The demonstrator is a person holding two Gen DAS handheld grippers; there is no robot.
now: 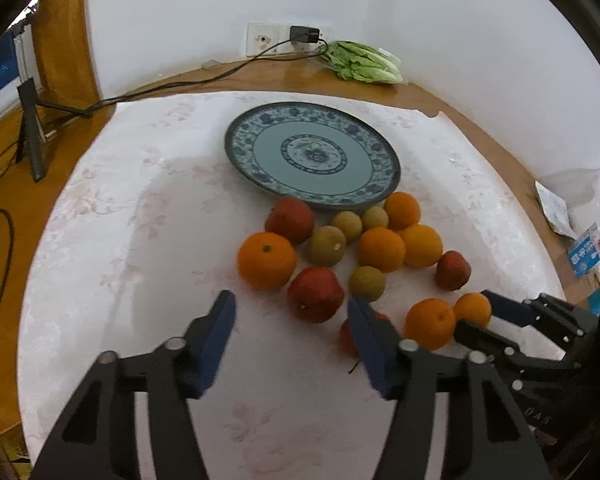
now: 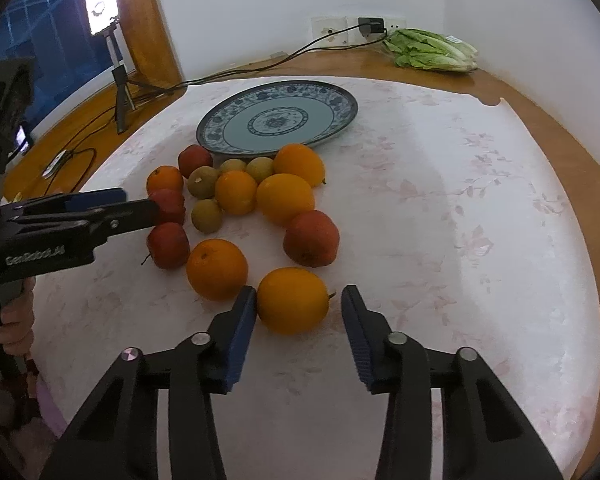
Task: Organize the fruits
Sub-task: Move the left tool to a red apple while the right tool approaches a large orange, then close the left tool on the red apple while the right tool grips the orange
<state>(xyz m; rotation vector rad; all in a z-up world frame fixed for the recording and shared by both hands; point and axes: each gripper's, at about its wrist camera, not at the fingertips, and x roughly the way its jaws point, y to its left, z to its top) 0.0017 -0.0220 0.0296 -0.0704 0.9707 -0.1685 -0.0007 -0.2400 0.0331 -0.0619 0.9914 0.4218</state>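
Blue-padded left gripper (image 1: 291, 312) hangs with its jaws apart and empty above the white cloth (image 1: 140, 240); fruit lies just beyond, before the patterned plate (image 1: 260, 128).

Right gripper (image 2: 299, 308) straddles an orange (image 2: 292, 300), left pad touching, right pad clear. "EenRobot.AI" seems printed on the other gripper's body.
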